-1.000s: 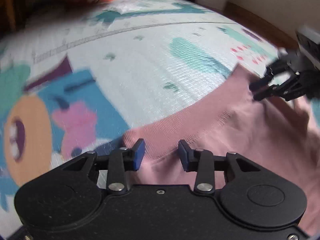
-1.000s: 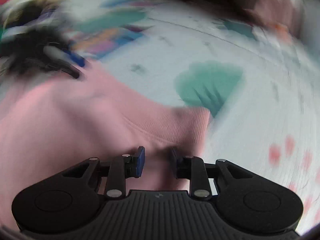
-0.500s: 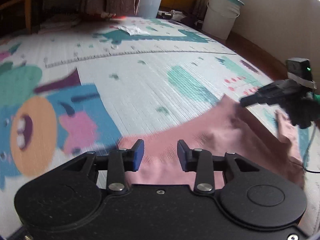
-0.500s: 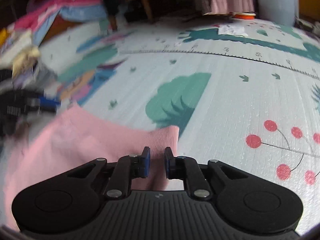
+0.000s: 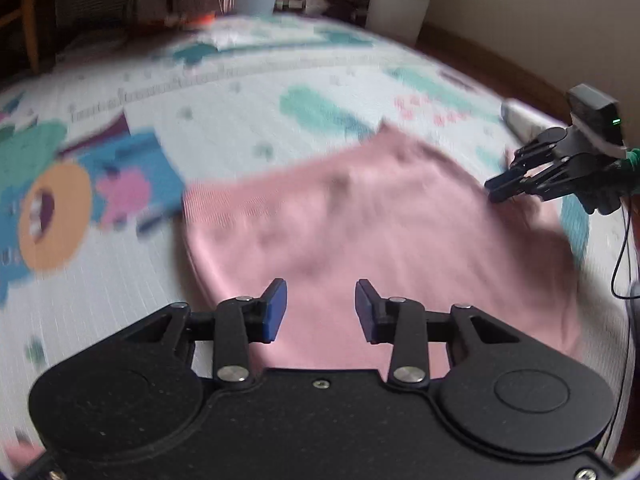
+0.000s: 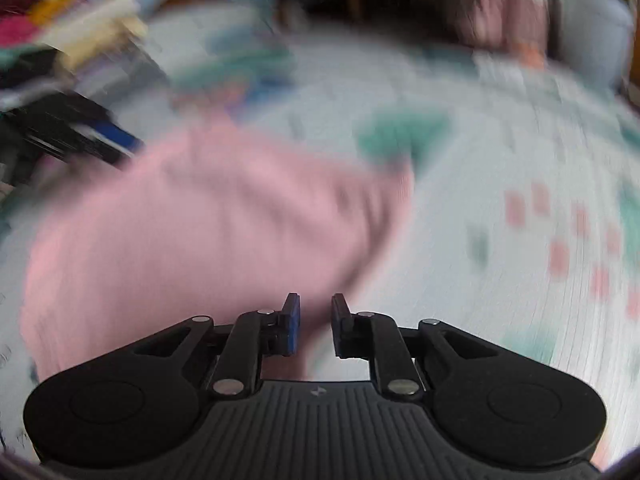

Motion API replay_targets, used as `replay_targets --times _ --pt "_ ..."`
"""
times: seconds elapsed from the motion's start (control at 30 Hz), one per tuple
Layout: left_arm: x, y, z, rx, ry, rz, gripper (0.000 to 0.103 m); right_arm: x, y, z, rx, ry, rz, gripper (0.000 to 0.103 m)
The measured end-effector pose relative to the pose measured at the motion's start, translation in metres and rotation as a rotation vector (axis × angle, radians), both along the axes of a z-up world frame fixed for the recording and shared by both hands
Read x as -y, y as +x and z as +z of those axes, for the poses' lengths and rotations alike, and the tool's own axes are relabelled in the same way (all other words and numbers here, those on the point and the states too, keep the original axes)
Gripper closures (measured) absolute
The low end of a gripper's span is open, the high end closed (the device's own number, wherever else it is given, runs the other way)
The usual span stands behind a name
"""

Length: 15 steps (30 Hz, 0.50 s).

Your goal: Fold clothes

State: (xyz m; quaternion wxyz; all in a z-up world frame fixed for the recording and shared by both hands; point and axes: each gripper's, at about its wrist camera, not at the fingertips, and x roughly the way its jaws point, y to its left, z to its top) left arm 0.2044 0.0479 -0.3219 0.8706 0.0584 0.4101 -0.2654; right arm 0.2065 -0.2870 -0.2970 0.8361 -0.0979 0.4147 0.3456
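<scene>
Left gripper [image 5: 320, 306] spread and empty over the pink garment [image 5: 380, 220], right gripper [image 6: 312, 320] narrow, hold unclear; we should pinch the hem corners squarely before folding on the play mat [image 5: 240, 120].

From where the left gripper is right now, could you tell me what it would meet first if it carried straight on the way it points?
Most likely the pink garment. The left gripper points down at its cloth, which fills the gap between its open fingers, with nothing in between. The picture is blurred, so the depth is uncertain.
</scene>
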Motion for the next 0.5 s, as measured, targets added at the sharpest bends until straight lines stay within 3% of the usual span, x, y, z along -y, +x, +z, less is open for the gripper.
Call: replay_targets --times 0.07,0.17,0.23,0.3,0.4,0.5 --pt "-0.003 -0.006 -0.009 -0.007 0.059 0.019 0.068 0.012 -0.001 -0.007 0.008 0.074 -0.065 0.088" --pt "-0.013 -0.022 0.003 0.010 -0.025 0.055 0.066 0.013 -0.008 0.002 0.044 0.079 -0.085 0.087" --pt "-0.019 -0.031 0.005 0.015 -0.034 0.095 0.064 0.025 -0.016 0.005 0.065 0.072 -0.128 0.087" --pt "-0.033 -0.036 0.007 0.008 -0.041 0.178 0.064 0.054 -0.022 0.008 0.065 0.102 -0.241 0.086" --pt "-0.055 -0.044 0.008 -0.013 -0.058 0.299 0.064 0.113 -0.034 0.008 0.081 0.118 -0.503 0.080" --pt "-0.058 -0.052 0.031 -0.007 -0.072 0.289 0.064 0.157 -0.041 -0.003 0.079 0.090 -0.674 0.076"
